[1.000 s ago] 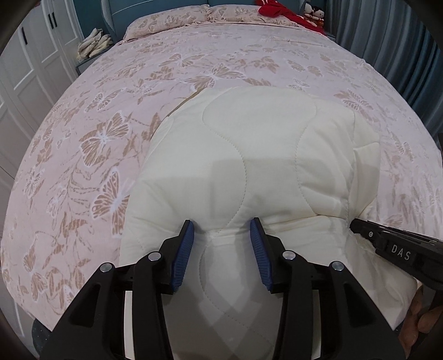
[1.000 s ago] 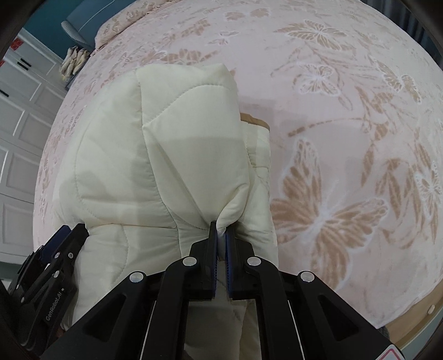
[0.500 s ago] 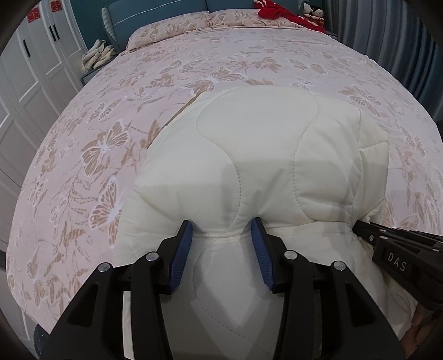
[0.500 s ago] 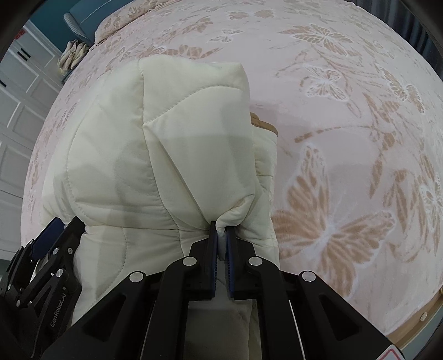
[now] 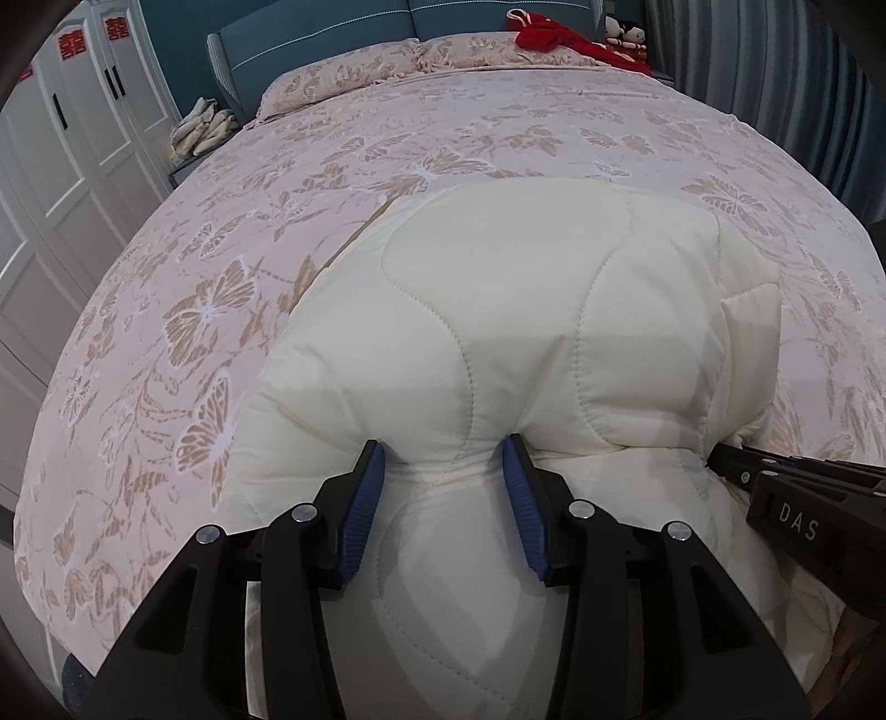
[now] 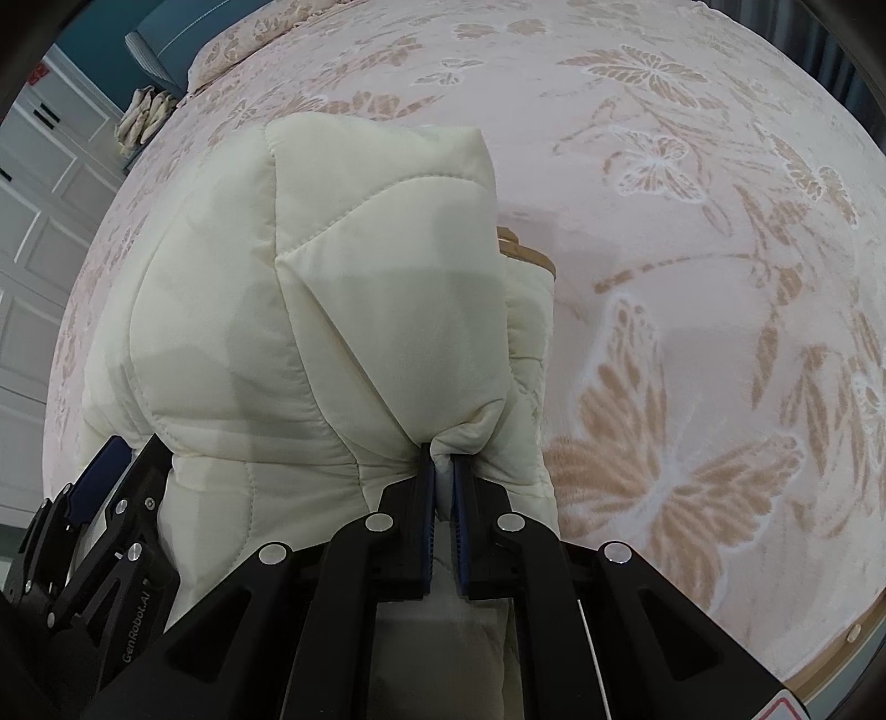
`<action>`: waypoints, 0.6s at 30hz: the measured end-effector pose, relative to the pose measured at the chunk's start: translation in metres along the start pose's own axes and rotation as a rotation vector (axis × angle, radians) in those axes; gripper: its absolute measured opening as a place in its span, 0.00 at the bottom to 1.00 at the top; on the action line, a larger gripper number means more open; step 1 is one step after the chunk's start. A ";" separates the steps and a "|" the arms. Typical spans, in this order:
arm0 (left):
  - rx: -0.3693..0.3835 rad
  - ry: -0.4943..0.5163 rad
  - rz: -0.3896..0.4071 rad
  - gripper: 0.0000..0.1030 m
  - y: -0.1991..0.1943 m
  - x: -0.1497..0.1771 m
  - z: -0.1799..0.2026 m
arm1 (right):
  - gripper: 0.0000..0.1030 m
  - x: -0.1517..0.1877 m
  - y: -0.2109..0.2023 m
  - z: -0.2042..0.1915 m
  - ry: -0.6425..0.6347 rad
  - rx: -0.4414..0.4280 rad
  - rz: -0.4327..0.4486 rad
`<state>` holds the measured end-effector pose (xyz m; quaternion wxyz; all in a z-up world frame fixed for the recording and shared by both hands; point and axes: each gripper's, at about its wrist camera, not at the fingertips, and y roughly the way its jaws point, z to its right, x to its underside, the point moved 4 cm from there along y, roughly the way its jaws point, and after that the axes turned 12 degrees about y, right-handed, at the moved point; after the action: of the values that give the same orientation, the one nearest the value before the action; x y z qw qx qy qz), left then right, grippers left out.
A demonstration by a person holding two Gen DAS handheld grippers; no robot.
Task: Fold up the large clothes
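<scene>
Currently right gripper (image 6: 441,465) is pinching a fold of the cream quilted coat (image 5: 531,332) lying on the butterfly bedspread (image 5: 221,266), left gripper (image 5: 446,462) is spread wide, fabric bulging between its pads.

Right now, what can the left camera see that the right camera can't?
Only the left view shows the red cloth and small dolls by the headboard, and the curtains. Only the right view shows the bed's wooden edge and the tan trim beside the jacket. Both show the cream jacket, the butterfly bedspread, the white wardrobe, the open left gripper and the right gripper shut on the jacket.
</scene>
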<state>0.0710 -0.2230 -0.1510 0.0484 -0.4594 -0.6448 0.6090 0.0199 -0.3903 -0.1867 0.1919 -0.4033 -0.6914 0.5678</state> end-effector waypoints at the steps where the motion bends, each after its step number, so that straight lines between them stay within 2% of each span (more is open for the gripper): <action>1: 0.016 -0.002 -0.004 0.41 0.000 0.000 -0.001 | 0.06 -0.001 -0.002 0.000 -0.008 0.001 -0.001; 4: 0.097 -0.011 -0.015 0.45 -0.010 -0.005 -0.013 | 0.08 -0.006 -0.015 0.002 -0.016 -0.028 -0.005; 6: 0.211 -0.075 -0.008 0.52 -0.024 -0.006 -0.033 | 0.17 -0.007 -0.042 0.008 0.015 -0.063 0.017; 7: 0.250 -0.136 0.003 0.55 -0.033 -0.002 -0.052 | 0.31 -0.007 -0.054 0.010 0.026 -0.074 0.040; 8: 0.255 -0.172 0.011 0.60 -0.039 0.000 -0.064 | 0.42 -0.007 -0.073 0.016 0.039 -0.082 0.092; 9: 0.257 -0.209 0.019 0.64 -0.043 0.004 -0.079 | 0.59 -0.007 -0.085 0.019 0.043 -0.079 0.127; 10: 0.262 -0.243 0.020 0.71 -0.045 0.009 -0.092 | 0.66 -0.006 -0.094 0.022 0.045 -0.079 0.152; 11: 0.292 -0.292 -0.001 0.75 -0.043 0.019 -0.109 | 0.67 -0.005 -0.100 0.025 0.047 -0.083 0.161; 13: 0.385 -0.390 -0.064 0.75 -0.030 0.035 -0.128 | 0.71 -0.001 -0.098 0.030 0.067 -0.118 0.105; 16: 0.554 -0.576 -0.147 0.75 -0.010 0.061 -0.140 | 0.71 0.010 -0.080 0.036 0.104 -0.142 0.018; 18: 0.614 -0.631 -0.165 0.75 -0.004 0.070 -0.138 | 0.71 0.021 -0.067 0.039 0.149 -0.167 -0.022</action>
<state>0.1150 -0.0746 -0.1475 0.0321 -0.1626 -0.4517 0.8767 -0.0441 -0.4007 -0.1388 0.2146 -0.4513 -0.7247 0.4744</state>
